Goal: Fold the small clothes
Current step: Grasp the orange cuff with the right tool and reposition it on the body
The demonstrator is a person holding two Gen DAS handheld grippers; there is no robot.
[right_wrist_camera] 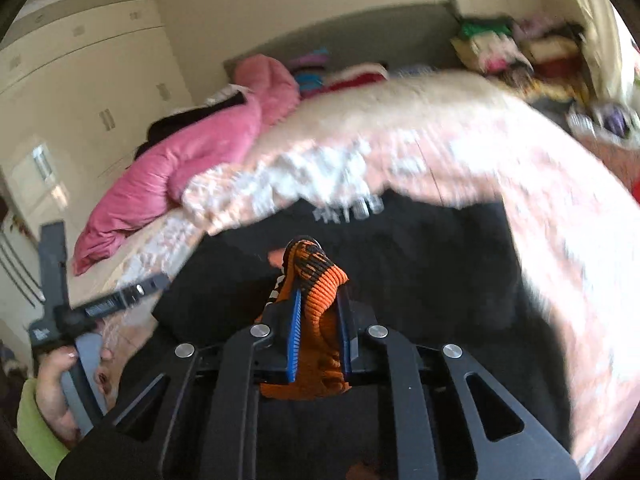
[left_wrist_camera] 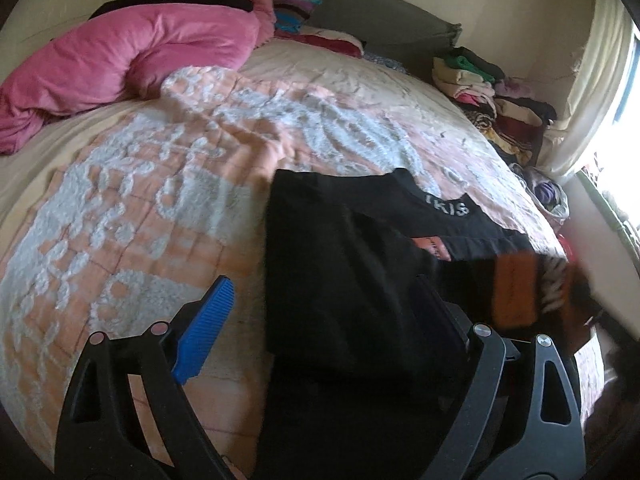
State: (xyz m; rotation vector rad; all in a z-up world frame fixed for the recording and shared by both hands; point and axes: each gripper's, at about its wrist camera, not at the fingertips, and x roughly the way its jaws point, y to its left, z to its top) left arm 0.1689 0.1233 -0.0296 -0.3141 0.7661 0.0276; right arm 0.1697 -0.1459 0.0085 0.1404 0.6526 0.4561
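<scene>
In your left wrist view, your left gripper (left_wrist_camera: 320,312) stands with its jaws wide apart; the blue pad (left_wrist_camera: 206,328) of 1 finger shows at the left over the bedspread (left_wrist_camera: 160,184), and the other finger lies dark against the black garment (left_wrist_camera: 340,264), with nothing clamped between them. That black garment lies flat on the near right part of the bed, white lettering (left_wrist_camera: 450,206) on its far edge. At its right edge you can see the orange knit piece (left_wrist_camera: 516,286), blurred. A pink duvet (left_wrist_camera: 132,52) is bunched at the far left, and a pile of folded clothes (left_wrist_camera: 492,92) sits at the far right by the curtain (left_wrist_camera: 592,80).

In your right wrist view, your right gripper (right_wrist_camera: 318,320) is clamped on the orange knit piece (right_wrist_camera: 316,280), its 2 blue pads pressing the ribbed orange-and-black fabric from both sides, above the black garment (right_wrist_camera: 440,264). Your left hand (right_wrist_camera: 56,376) holds the other gripper's grey handle at the near left. The bedspread (right_wrist_camera: 540,200) is blurred, and the wardrobe (right_wrist_camera: 92,80) stands far left.
</scene>
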